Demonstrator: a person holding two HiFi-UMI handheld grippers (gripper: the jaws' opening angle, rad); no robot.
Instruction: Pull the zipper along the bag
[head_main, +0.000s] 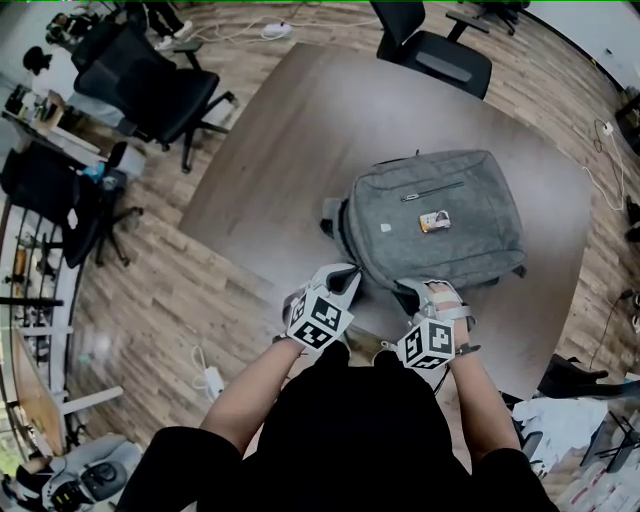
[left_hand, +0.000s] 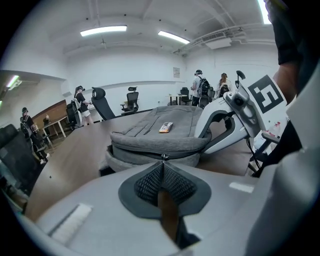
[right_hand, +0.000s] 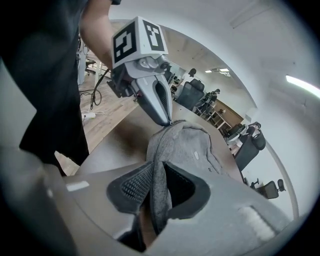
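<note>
**Desk:** What do you get from the head view?

**Operator:** I see a grey fabric backpack lying flat on a brown wooden table. A small orange and white card sits on top of it. Both grippers are at its near edge. The left gripper is at the near left corner and the right gripper is near it on the same edge. A black office chair stands off the table's left side.

**Desk:** And the left gripper view?

**Operator:** I read its jaws as clenched, pads together, pinching the small metal zipper pull at their tips. The pull sits on the backpack's near side wall. The right gripper shows at the right, touching the bag.

**Desk:** The right gripper view?

**Operator:** I see 1 fold of grey cloth from the backpack standing between its jaws, and the pads grasp it. The left gripper's tips meet the bag's edge just beyond.
</note>
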